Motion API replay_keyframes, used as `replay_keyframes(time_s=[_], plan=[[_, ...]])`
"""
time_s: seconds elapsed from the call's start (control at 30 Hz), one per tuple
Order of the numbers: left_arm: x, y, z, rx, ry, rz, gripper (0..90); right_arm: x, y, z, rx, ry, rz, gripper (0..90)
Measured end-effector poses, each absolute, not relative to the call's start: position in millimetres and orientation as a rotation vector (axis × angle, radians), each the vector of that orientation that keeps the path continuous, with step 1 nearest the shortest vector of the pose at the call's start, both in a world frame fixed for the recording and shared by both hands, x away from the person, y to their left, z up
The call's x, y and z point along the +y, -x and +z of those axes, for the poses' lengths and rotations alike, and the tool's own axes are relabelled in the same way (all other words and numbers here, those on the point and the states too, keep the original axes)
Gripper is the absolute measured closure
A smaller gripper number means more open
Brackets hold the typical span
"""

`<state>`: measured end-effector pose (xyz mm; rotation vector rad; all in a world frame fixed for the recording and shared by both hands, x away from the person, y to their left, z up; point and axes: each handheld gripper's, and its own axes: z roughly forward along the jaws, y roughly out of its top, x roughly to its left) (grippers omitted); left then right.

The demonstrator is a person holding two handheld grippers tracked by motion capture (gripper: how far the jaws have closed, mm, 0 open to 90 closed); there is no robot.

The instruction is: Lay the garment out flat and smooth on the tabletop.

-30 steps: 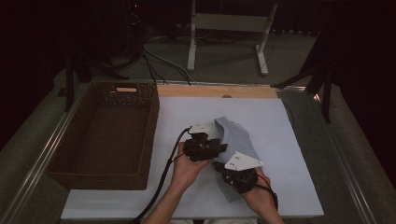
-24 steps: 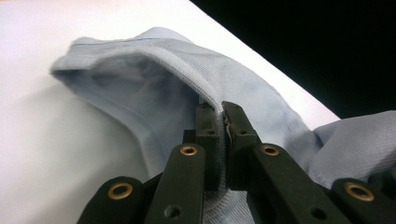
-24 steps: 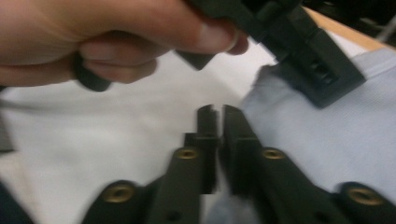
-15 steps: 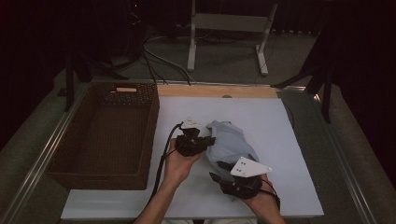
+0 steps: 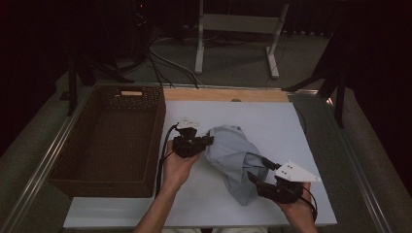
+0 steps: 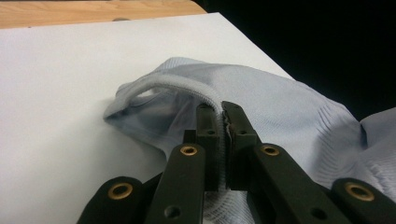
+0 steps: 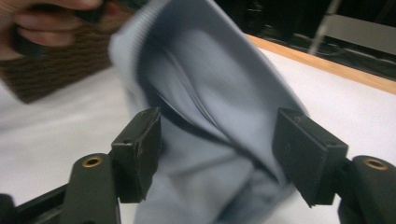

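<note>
**Two grippers, one grey cloth**

Two hands come in from the near edge of the bench (image 5: 320,145), each with a black gripper. Nearest, at the right, the right gripper (image 5: 256,182) sits at the close end of the grey cloth (image 5: 233,155). Its fingers (image 7: 140,149) have just been opening. They stand apart now, with cloth lying loose between them, and they do not press it.

A little farther in, the left gripper (image 5: 210,141) is at the cloth's left side. Its fingers (image 6: 208,135) are squeezed tight on the thick rolled hem of the cloth (image 6: 182,86).

The cloth lies bunched up in the middle of the white bench. Left of it sits a brown woven basket (image 5: 104,141). Beyond the bench stands a metal frame (image 5: 238,29) on the floor.
</note>
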<state>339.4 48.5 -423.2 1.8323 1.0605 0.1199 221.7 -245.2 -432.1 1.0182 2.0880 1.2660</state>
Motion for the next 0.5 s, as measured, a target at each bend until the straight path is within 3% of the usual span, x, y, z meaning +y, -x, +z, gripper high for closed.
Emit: replay_keyframes(time_s=[0.33, 0.5], plan=[[52.3, -344.1, -424.2, 1.097, -1.817, 0.136, 88.5, -261.2, -223.2, -440.5, 1.989, -1.147, 1.223, 26.3], [54.4, -344.6, -423.5, 1.104, -1.809, 0.141, 88.5, -255.9, -232.0, -455.0, 2.105, -1.182, 1.209, 28.9]])
